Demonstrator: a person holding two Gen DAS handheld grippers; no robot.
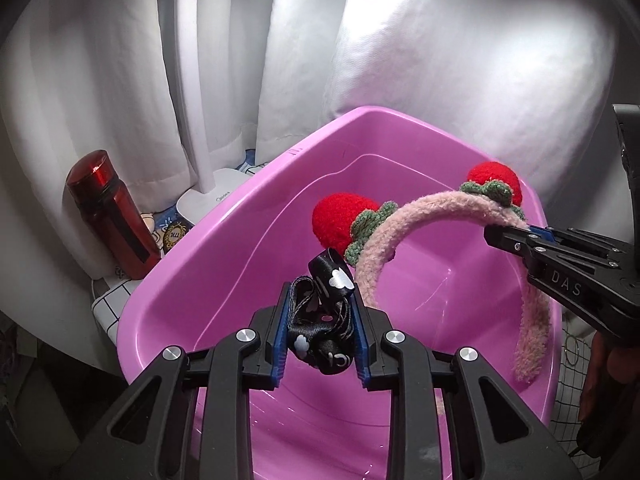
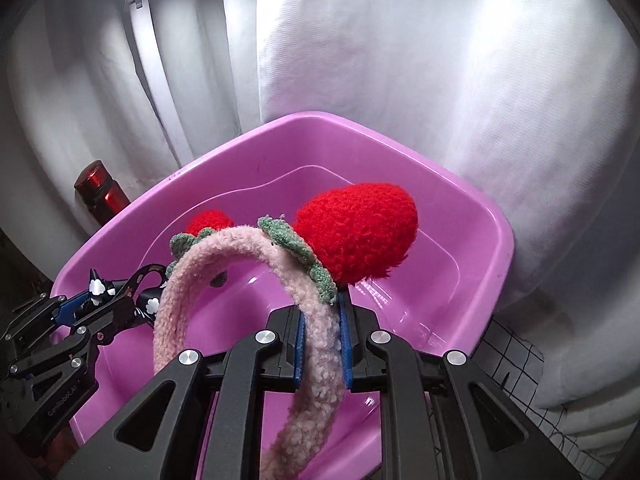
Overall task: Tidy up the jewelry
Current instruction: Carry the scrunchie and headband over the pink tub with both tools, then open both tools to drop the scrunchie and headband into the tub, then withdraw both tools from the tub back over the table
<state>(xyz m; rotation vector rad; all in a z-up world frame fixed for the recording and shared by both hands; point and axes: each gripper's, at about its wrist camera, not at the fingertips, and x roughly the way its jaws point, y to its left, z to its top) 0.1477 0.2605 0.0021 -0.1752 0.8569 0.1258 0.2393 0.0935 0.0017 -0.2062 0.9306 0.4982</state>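
A pink plastic tub (image 1: pixel 224 248) fills both views; it also shows in the right wrist view (image 2: pixel 472 216). My left gripper (image 1: pixel 320 312) is shut on a black ribbon bow with white prints (image 1: pixel 324 320) and holds it above the tub's near side. My right gripper (image 2: pixel 323 320) is shut on a fuzzy pink headband with two red knitted strawberries (image 2: pixel 320 344) and holds it above the tub. In the left wrist view the headband (image 1: pixel 400 224) hangs from the right gripper (image 1: pixel 496 236). In the right wrist view the left gripper (image 2: pixel 80 308) with the bow (image 2: pixel 144 300) is at the left.
A red bottle (image 1: pixel 112 216) stands left of the tub, beside a white lamp base (image 1: pixel 212 200). White curtains (image 1: pixel 440 60) hang close behind. The tub rests on a white grid-patterned cloth (image 2: pixel 516 364).
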